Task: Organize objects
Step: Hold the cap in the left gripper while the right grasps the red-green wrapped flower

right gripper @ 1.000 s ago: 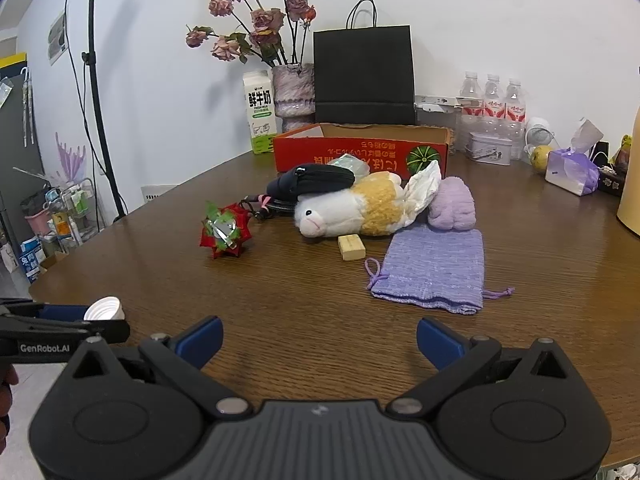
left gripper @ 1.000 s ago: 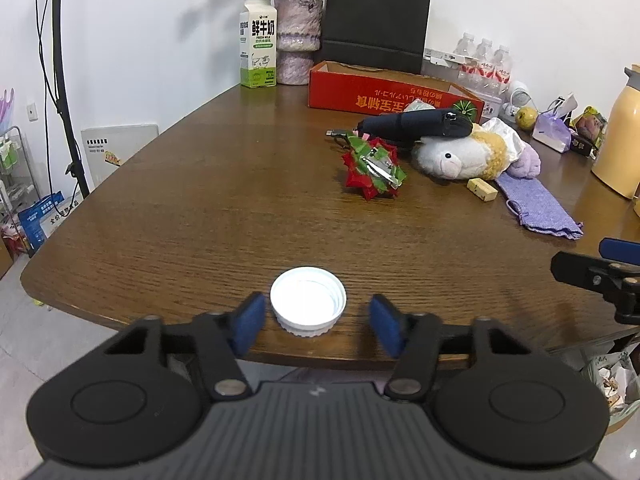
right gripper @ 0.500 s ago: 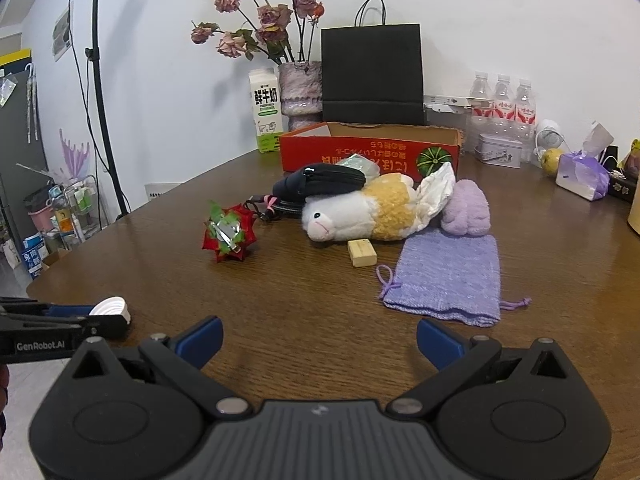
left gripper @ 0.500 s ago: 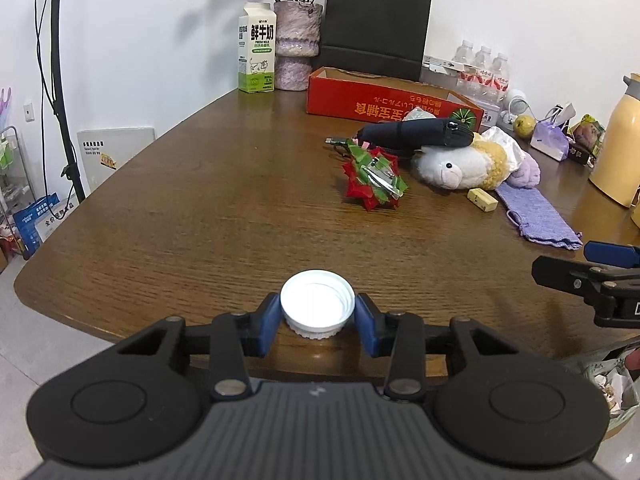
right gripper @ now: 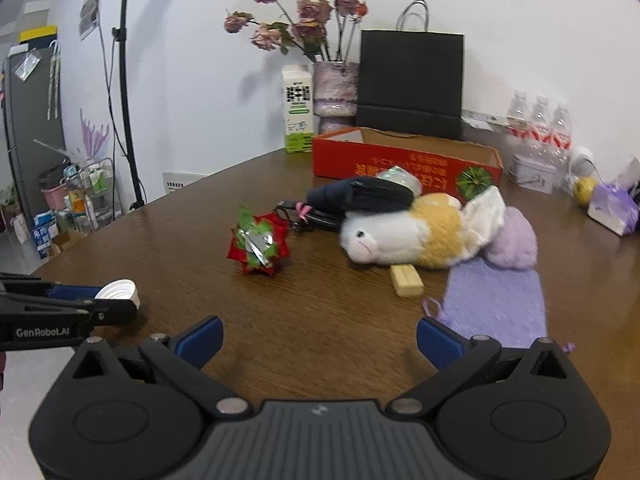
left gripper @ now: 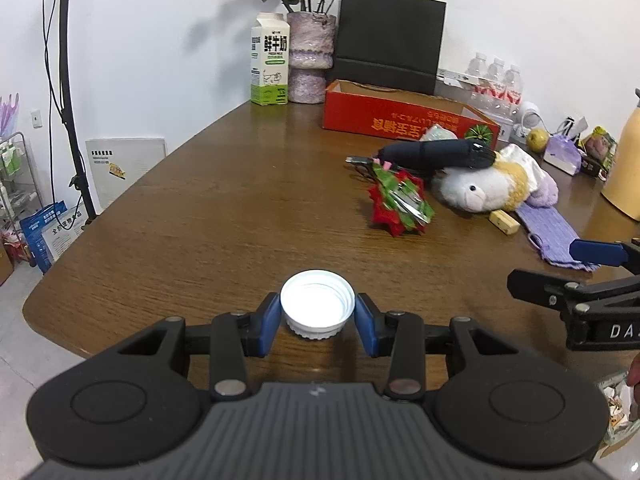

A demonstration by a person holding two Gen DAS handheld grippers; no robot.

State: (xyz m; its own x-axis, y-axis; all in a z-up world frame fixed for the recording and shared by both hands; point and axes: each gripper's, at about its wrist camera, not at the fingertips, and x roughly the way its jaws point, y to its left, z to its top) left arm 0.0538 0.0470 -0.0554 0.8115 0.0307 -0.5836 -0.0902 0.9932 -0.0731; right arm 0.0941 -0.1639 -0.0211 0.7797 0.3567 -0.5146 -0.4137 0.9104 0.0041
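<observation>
A brown wooden table (left gripper: 224, 208) with a rounded edge fills both views. At its far side, against the white wall, a black paper bag (left gripper: 390, 38) stands upright behind a long red cardboard box (left gripper: 400, 118). To the left of the bag there is a vase (left gripper: 311, 62) with dried roses, and a milk carton (left gripper: 270, 60) just beside the vase.

In the middle of the table lies a plush toy (right gripper: 416, 232), white and yellow, on its side. A dark pouch (right gripper: 368, 194) rests partly on the toy's head. A purple knitted bag (right gripper: 496, 300) lies flat near the toy, and a small wooden block (right gripper: 406, 280) lies between the toy and this bag. A red and green gift bow (right gripper: 260, 244) sits apart on the left of the toy.

The left gripper (left gripper: 317, 320) is near the table's front edge. Its jaws have just been closing, and the blue pads (left gripper: 269, 322) now pinch a white bottle cap (left gripper: 317, 304) from both sides, with the open side of the cap up. Whether the cap touches the table or is slightly above it, one cannot tell.

The right gripper (right gripper: 319, 340) is over the table with its jaws spread wide and nothing between them. In its view the cap (right gripper: 120, 292) is at the far left, inside the left gripper (right gripper: 80, 304).
</observation>
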